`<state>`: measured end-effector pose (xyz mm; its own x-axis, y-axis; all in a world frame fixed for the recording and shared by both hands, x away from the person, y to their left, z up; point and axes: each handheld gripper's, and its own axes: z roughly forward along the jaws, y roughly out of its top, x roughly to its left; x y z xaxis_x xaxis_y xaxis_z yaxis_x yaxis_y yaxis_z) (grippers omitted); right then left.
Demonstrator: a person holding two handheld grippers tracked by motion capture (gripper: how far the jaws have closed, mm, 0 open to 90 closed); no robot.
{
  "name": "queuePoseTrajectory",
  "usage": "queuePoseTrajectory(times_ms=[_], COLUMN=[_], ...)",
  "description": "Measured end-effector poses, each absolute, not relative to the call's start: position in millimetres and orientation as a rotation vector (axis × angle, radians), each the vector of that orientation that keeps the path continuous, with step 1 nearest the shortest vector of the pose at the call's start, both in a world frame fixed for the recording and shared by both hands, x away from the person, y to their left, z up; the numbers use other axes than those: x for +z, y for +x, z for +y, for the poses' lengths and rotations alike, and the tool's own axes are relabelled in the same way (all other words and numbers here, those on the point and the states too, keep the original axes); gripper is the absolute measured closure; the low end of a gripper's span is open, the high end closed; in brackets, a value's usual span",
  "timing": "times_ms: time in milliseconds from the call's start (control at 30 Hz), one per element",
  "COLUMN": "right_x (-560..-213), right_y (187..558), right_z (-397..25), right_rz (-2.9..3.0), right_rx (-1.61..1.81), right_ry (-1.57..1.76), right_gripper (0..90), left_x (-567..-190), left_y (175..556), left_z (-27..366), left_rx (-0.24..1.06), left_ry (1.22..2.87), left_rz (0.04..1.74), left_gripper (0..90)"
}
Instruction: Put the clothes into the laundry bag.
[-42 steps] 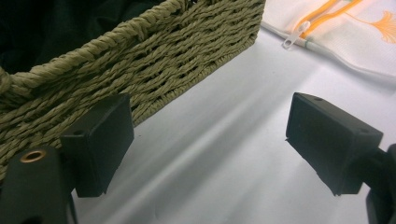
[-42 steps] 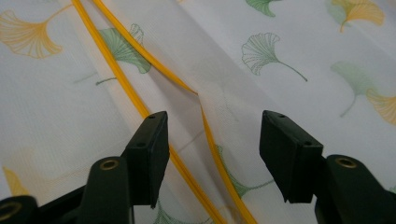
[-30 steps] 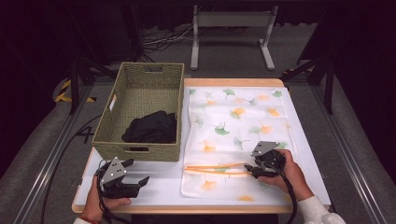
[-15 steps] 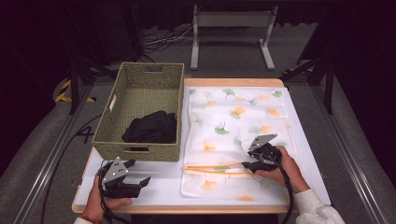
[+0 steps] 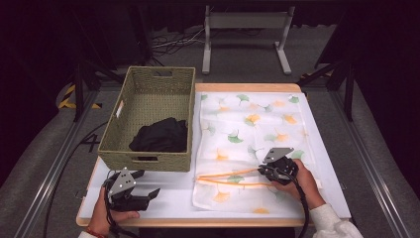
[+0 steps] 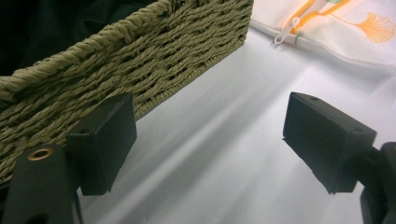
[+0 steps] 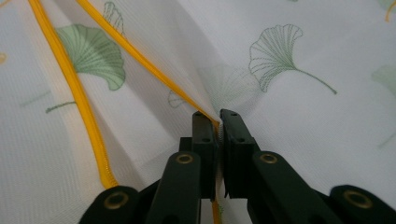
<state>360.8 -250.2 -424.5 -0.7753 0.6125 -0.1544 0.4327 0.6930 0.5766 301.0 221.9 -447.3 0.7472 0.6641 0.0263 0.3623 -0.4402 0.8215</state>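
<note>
Right gripper [image 7: 217, 122] clamps mesh bag [image 5: 247, 129] orange zipper edge [image 7: 140, 56]

Your item: white mesh laundry bag [image 5: 252, 129], ginkgo-leaf print, orange zipper [image 5: 228, 178] open, lying flat on the table right of the basket [image 5: 148, 124].

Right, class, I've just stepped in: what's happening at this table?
A person works with two hand-held grippers. The right gripper has its jaws shut on the orange zipper edge of a white mesh laundry bag printed with leaves, lifting it slightly. The left gripper rests open on the table near a woven basket holding dark clothing.
</note>
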Motion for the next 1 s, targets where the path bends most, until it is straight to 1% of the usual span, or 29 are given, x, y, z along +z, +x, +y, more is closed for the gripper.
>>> queuePoseTrajectory(times_ms=[67,233,433,633,800,1000], right_x=[-420.9,-414.1,-396.0,-385.6,-376.2,-367.6], right_y=[357.7,352.5,342.4,339.1,338.4,338.8], right_z=[-251.4,-252.7,-252.6,-251.2,-251.3,-248.7], right_rz=[2.532,2.483,2.399,2.327,2.277,2.251], right_rx=[0.785,0.827,0.933,0.949,0.958,1.011], right_ry=[0.816,0.809,0.807,0.781,0.76,0.771], right_gripper=[87.2,87.5,87.5,87.5,87.9,88.0], left_x=[-447.4,-446.3,-441.3,-433.2,-414.6,-375.2], left_y=[300.8,300.3,299.5,299.7,303.4,320.2], left_z=[222.2,222.3,225.1,227.9,230.8,234.7], left_rx=[0.433,0.437,0.461,0.487,0.503,0.537], left_ry=[2.065,2.062,2.051,2.021,1.998,1.986], left_rz=[0.783,0.776,0.768,0.765,0.728,0.664], left_gripper=[18.6,18.5,18.4,18.3,16.1,14.2])
